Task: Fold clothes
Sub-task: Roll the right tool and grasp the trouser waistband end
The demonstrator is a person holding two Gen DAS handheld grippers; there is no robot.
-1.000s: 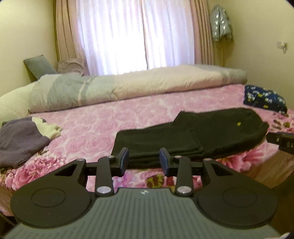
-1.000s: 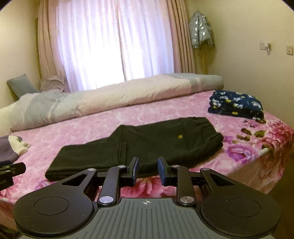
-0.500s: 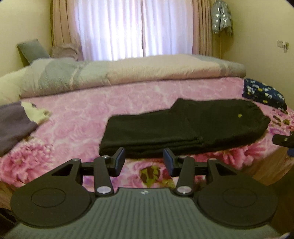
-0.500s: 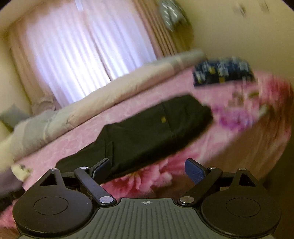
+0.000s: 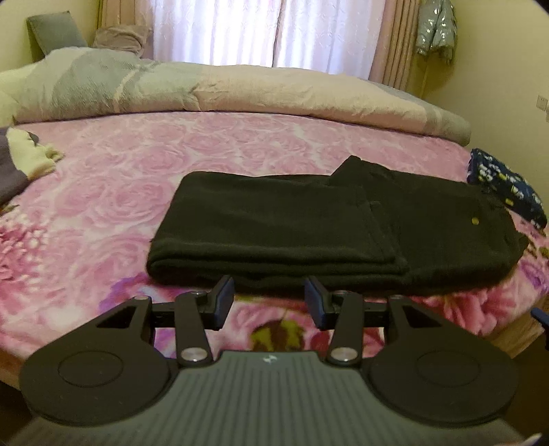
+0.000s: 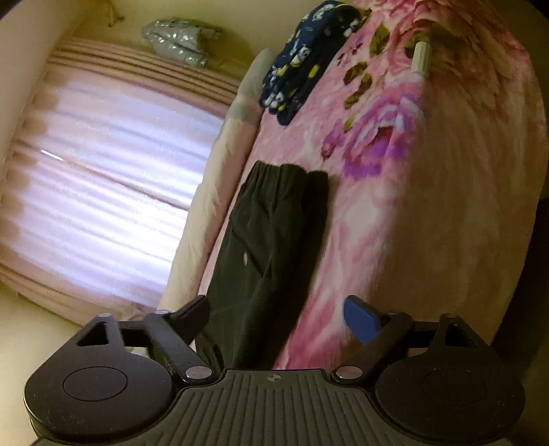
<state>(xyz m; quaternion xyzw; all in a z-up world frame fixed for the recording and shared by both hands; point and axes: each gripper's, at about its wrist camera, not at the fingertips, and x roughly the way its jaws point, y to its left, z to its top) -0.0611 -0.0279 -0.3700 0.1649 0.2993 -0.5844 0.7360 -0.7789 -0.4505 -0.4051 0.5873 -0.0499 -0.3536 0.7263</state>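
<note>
A bedroom, and the bed [image 5: 144, 164] under its pink rose-print cover fills the left wrist view, with a rolled duvet [image 5: 240, 92] along the far side below the bright curtained window [image 5: 267, 31]. Dead centre lie the black trousers [image 5: 308, 233], folded over on themselves near the front edge of the bed, a small yellow spot showing on the right part. Beyond them, far right, sits a folded navy patterned garment [image 5: 507, 192]; at the far left edge, a grey and cream garment [image 5: 24, 161].

The left tongs [image 5: 269, 303] hang just short of the trousers' near fold, jaws parted about halfway, nothing between them, no contact.

Over to the right wrist view, and it's rolled hard over, the bed running up the frame. The right tongs [image 6: 278, 319] stand wide and are closing at this moment; the trousers [image 6: 267, 247] lie beyond the gap, not gripped.
</note>
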